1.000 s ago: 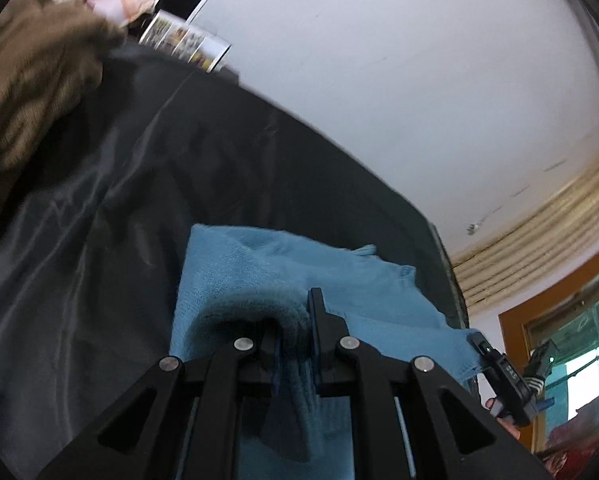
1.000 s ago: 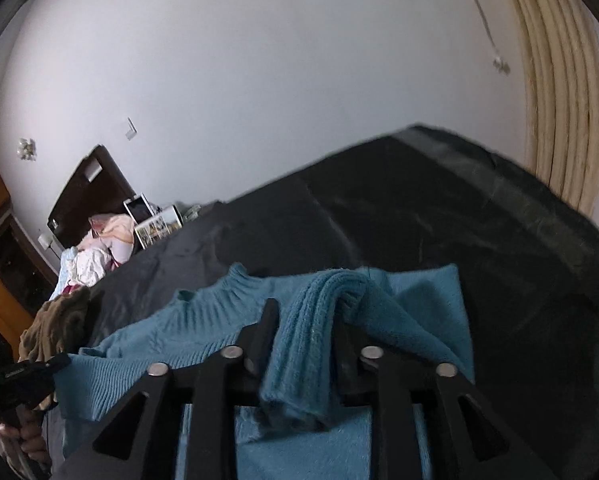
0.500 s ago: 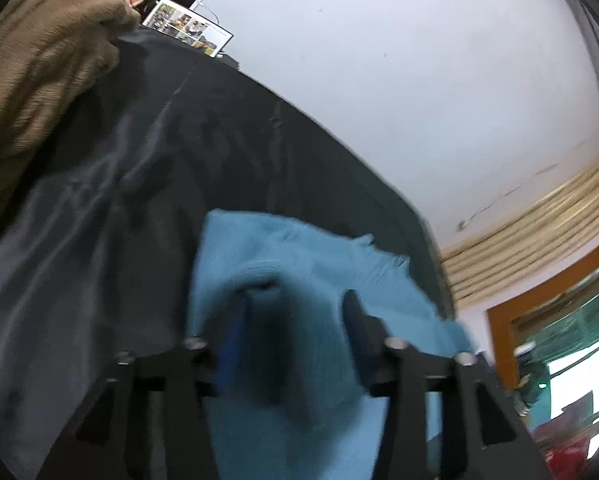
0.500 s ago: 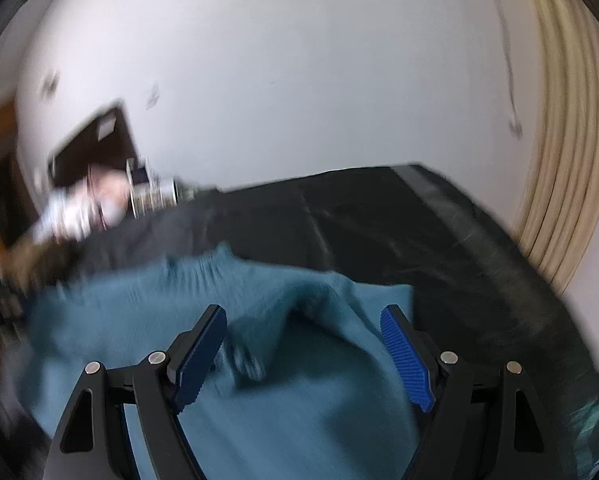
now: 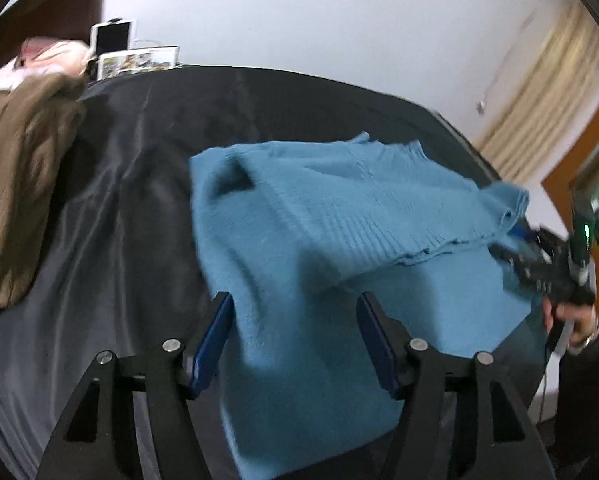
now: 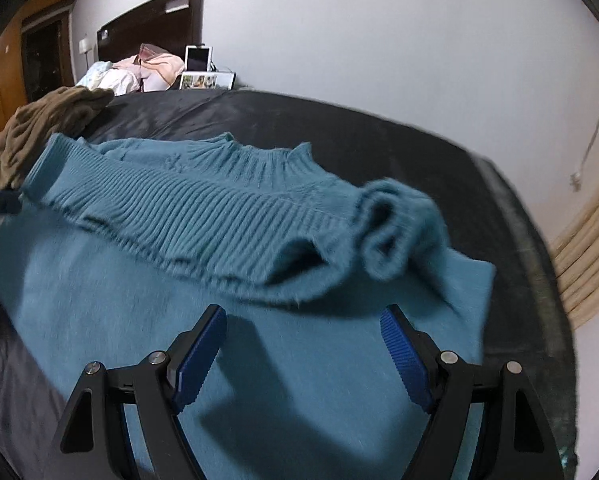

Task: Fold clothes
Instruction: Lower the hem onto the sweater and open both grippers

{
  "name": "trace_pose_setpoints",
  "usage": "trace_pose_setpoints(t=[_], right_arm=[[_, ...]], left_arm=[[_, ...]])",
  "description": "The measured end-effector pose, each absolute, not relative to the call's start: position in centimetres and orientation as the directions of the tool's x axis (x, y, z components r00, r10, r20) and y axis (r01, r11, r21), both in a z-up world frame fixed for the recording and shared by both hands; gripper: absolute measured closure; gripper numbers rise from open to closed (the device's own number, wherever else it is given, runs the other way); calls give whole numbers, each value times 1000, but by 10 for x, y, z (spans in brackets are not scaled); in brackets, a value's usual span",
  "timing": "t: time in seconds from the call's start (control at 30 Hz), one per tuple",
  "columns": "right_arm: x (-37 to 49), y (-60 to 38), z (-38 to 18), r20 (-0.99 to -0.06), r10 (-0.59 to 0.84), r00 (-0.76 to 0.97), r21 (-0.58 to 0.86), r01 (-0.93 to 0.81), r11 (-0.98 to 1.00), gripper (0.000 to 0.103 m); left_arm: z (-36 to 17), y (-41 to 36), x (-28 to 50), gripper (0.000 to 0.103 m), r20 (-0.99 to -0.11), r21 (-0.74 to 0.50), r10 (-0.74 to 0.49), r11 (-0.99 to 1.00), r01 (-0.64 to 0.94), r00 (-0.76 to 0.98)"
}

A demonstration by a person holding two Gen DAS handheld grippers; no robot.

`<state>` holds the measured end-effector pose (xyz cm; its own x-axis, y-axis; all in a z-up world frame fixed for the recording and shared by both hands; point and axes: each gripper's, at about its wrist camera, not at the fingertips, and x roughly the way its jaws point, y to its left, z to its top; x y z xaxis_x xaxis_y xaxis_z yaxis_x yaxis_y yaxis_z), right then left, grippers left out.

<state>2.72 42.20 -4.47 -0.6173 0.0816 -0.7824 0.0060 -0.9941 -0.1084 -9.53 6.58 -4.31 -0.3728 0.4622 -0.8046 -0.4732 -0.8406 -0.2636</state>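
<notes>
Your blue sweater lies on the dark sheet, long axis crosswise, ribbed hem folded over, collar toward the headboard. Your left gripper and right gripper have just opened, released above it.

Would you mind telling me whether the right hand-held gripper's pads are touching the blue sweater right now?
Apart. In the right wrist view the right hand-held gripper stands open, having just been opening; both blue pads are clear of the blue sweater below.

Fuzzy ribbed-knit blue sweater lies on a glossy, smooth dark sheet.
</notes>
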Motion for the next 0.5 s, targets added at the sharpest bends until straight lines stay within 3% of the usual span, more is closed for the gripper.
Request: trace_pose_setpoints(t=[0.2,0.33,0.5], right_arm=[[-7,443,-32,-760,-34,-649,85,-48,-995,22],[-25,472,-20,-690,-93,-718,246,-112,-963,22],[-36,495,-19,-640,-83,-764,321,-168,-932,22]], left_arm=[[-40,91,-132,29,-813,-262,450,-849,-458,-369],[-29,92,-161,29,-757,-342,504,-848,-405,-416],[-28,87,-196,29,-709,-479,580,-813,-330,-401]])
